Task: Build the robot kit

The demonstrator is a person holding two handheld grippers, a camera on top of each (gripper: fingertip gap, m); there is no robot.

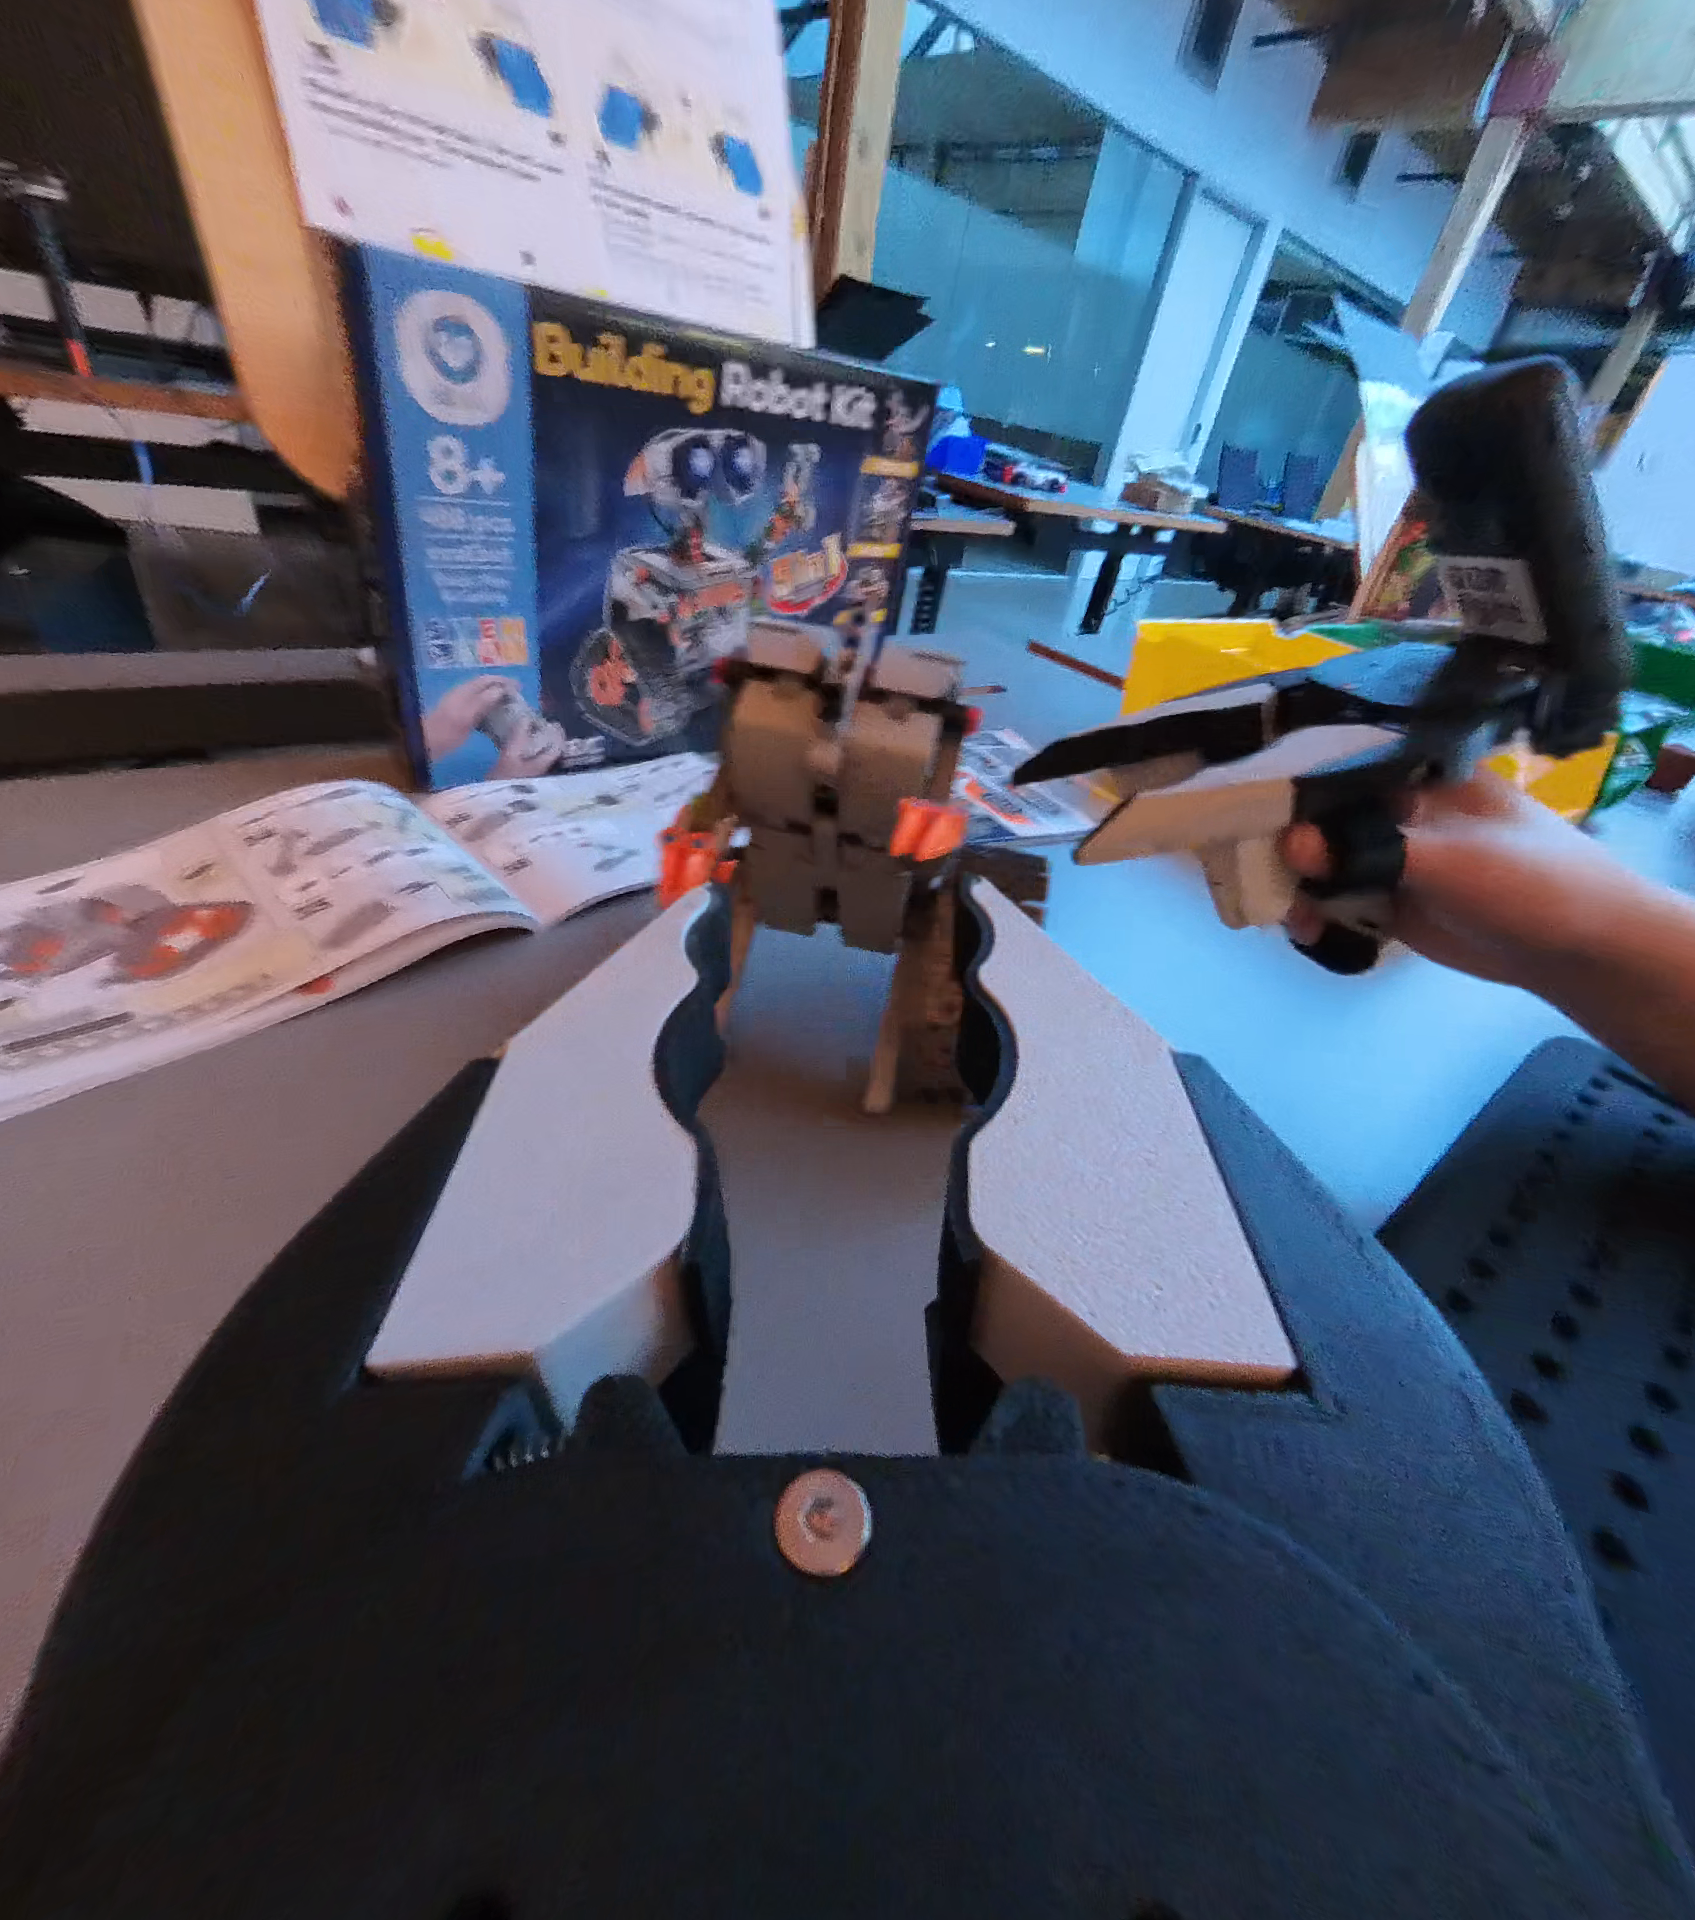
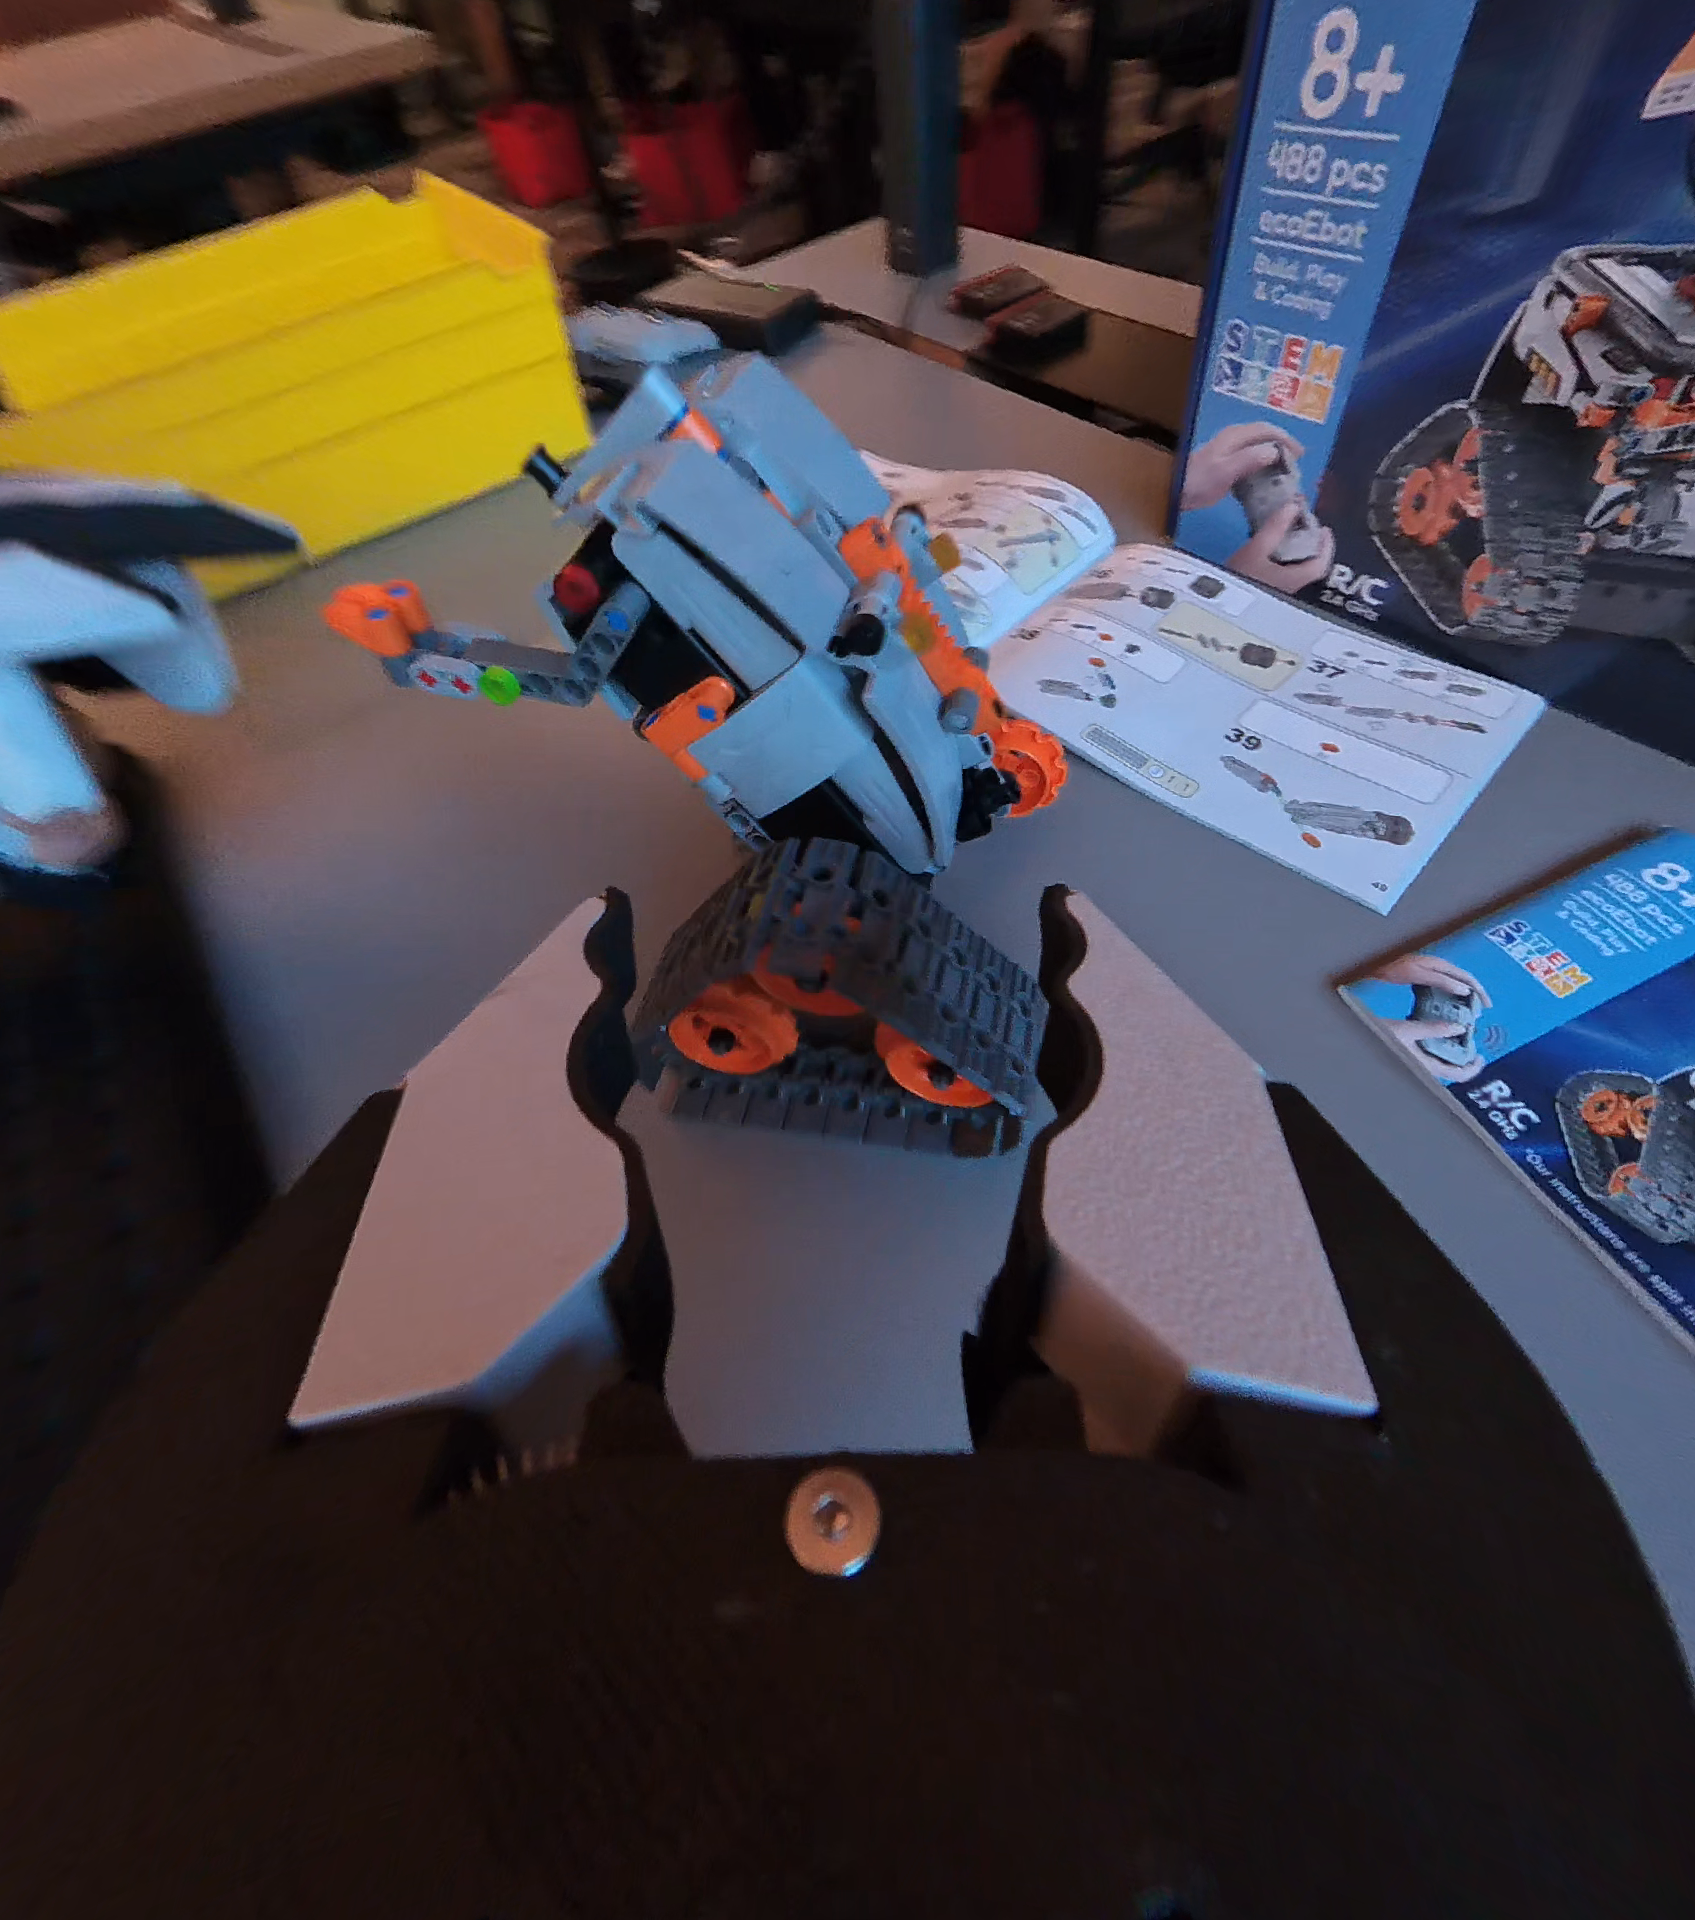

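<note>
A grey and orange toy robot (image 2: 781, 665) built from plastic bricks, with dark rubber-like tracks and orange wheels, stands on a grey counter (image 2: 407, 831). Its upper body leans back at a steep tilt over the tracked base.

The right gripper (image 2: 838, 935) has its white fingers (image 2: 510, 1091) spread apart, empty, with the robot's tracked base just ahead of and partly between the fingertips; whether they touch it is unclear. The left gripper (image 1: 838, 925) also has its fingers (image 1: 594, 1143) apart and empty, the robot's lower legs or tracks sitting between the fingertips.

Beyond the robot lie an open instruction booklet (image 1: 199, 914) and an upright blue cardboard kit box (image 1: 635, 520); a stack of yellow plastic bins (image 2: 282, 364) stands left of the right fingers.

Likely risks: the tilted, top-heavy body could tip or snap off at its joint if either pair of fingers nudges the base. The thin jointed arm with the orange claw (image 2: 375, 613) sticks out sideways and could be knocked loose.
</note>
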